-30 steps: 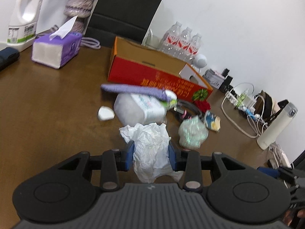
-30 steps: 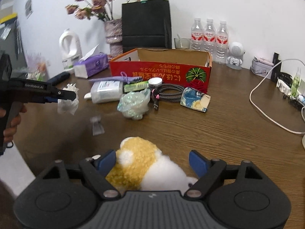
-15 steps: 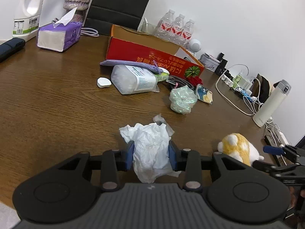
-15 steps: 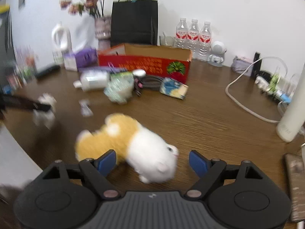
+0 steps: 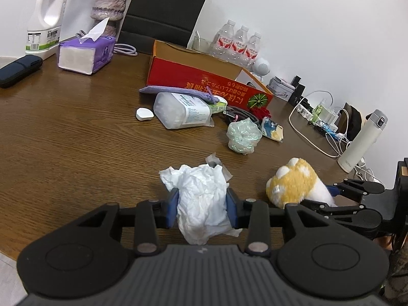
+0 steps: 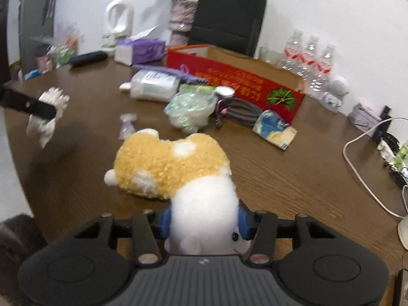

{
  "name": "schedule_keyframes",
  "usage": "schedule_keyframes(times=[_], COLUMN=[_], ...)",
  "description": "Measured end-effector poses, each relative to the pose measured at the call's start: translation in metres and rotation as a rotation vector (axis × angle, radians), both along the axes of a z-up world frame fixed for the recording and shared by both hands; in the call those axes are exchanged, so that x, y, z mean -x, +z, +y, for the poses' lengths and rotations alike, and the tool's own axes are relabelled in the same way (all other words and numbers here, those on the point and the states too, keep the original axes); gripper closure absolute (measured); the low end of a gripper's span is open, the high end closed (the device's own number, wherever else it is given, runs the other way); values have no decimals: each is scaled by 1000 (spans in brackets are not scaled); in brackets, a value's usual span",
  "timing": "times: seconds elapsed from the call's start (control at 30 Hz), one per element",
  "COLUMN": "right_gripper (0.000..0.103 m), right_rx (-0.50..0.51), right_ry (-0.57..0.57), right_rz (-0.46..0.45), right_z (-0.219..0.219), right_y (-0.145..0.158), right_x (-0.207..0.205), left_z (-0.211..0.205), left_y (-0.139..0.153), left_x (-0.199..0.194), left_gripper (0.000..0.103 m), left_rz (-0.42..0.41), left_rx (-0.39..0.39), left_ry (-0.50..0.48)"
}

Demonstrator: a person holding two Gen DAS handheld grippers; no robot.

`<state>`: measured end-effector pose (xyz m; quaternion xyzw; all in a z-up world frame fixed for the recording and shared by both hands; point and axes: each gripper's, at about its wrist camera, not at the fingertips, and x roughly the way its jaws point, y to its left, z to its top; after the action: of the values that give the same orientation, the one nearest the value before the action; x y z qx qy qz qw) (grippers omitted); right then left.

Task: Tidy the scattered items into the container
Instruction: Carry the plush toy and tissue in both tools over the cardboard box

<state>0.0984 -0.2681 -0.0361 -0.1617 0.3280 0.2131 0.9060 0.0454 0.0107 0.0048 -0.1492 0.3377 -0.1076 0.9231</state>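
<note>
My left gripper [image 5: 201, 207] is shut on a crumpled white tissue [image 5: 201, 193] above the near table edge; it also shows in the right wrist view [image 6: 48, 112]. My right gripper [image 6: 204, 220] is shut on the white end of a yellow-and-white plush toy [image 6: 170, 168], also seen in the left wrist view [image 5: 295, 182]. The red cardboard box [image 5: 204, 81] stands open at the back. In front of it lie a plastic wipes pack [image 5: 181, 111], a purple cloth [image 5: 178, 91], a green crumpled bag [image 5: 243, 135], a coiled cable [image 6: 237, 107] and a blue-yellow packet [image 6: 274, 128].
A small clear wrapper [image 6: 127, 125] and a white cap [image 5: 144, 114] lie on the brown table [image 5: 76, 140]. A purple tissue box [image 5: 85, 53], detergent jug [image 5: 44, 17], vase, black bag, water bottles [image 5: 237, 42], a thermos [image 5: 362, 142] and cables [image 5: 321, 117] line the back and right.
My right gripper has closed on the plush toy, which was loose between open fingers. My left gripper has pulled back from the pile with the tissue still held.
</note>
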Motion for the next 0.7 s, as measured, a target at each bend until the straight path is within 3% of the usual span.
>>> schedule_keyframes(times=[0.17,0.37,0.53,0.7], right_gripper=[57,57,57,56], right_rx=[-66,-87,-83,-139], right_ry=[-60,-83,-97,-126], right_rz=[-58,-157,-202,-221], right_z=[3,11,22,32], right_y=[7,39,65,90], right_x=[5,-9,-58,-135], left_z=[-5,-12,-12,-11], left_y=[5,30,62,87], left_x=[-14,-51,-112,-193], left_gripper=[65,65,65,65], left_rz=[-17,-85,-154,-201], left_rx=[-6,-20,-20,-38], left_ry=[-38,-92,-136,-135])
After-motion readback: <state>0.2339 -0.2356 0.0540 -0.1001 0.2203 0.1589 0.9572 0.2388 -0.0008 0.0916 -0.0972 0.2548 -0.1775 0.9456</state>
